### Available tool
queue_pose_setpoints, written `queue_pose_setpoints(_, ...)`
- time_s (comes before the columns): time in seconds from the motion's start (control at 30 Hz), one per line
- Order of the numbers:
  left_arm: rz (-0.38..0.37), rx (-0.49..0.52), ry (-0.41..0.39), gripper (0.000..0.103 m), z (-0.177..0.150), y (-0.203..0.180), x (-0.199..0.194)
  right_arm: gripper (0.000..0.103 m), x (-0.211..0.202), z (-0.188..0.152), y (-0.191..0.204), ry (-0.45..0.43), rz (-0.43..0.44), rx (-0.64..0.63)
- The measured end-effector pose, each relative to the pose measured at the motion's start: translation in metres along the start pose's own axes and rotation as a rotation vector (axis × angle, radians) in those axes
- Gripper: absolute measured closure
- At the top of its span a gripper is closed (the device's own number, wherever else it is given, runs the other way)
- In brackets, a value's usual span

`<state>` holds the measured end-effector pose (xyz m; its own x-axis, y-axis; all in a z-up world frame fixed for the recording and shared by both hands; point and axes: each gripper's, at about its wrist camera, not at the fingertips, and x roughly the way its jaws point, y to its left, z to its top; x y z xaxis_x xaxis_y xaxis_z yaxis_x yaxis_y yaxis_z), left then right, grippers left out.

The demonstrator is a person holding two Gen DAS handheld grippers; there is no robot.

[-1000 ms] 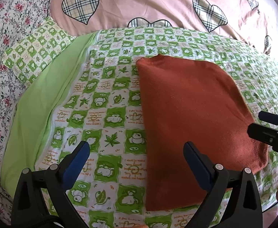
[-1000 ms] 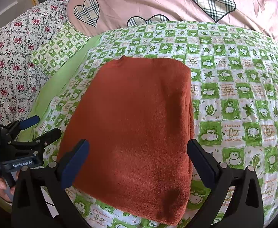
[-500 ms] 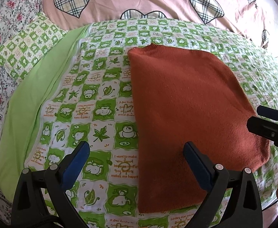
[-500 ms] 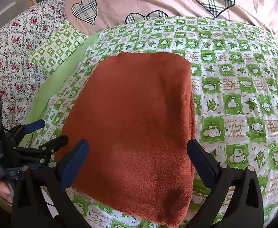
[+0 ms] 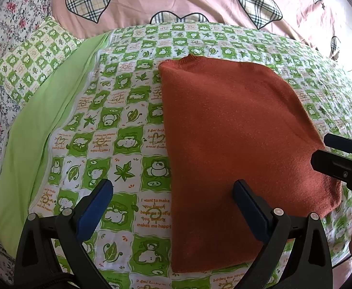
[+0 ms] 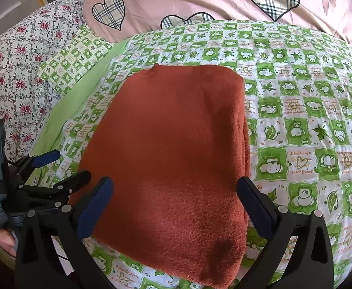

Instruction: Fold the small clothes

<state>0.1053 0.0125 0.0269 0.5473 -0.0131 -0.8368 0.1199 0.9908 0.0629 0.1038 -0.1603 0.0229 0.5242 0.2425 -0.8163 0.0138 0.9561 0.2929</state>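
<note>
A rust-orange knitted garment (image 5: 236, 139) lies folded into a flat rectangle on the green-and-white checked bedspread (image 5: 118, 125). My left gripper (image 5: 173, 207) hovers open above its near left edge, holding nothing. In the right wrist view the same garment (image 6: 176, 159) fills the middle, its folded edge on the right. My right gripper (image 6: 176, 200) is open just above the garment's near end, empty. Each gripper shows in the other's view: the right gripper (image 5: 329, 151) at the garment's right corner, the left gripper (image 6: 60, 168) at its left side.
A pink quilt with plaid hearts (image 5: 188, 2) lies across the back of the bed. A small checked pillow (image 5: 34, 57) and a plain green sheet (image 5: 38, 130) sit on the left, beside floral bedding (image 6: 14, 72). A hand (image 6: 5, 238) holds the left gripper.
Both views have shifted slightly over the garment; the left view drifted so the garment sits a little more to the left and nearer. The garment itself has not moved and both grippers stay open.
</note>
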Motion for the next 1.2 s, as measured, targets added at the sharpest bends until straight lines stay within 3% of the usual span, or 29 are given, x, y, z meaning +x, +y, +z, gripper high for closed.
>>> queue_pose_setpoints(1.2, -0.015, -0.005, -0.004, 0.003, 0.0008, -0.0017, -0.0024, 0.001, 0.0039, 0.0064, 0.0052, 0.003, 0.021, -0.022)
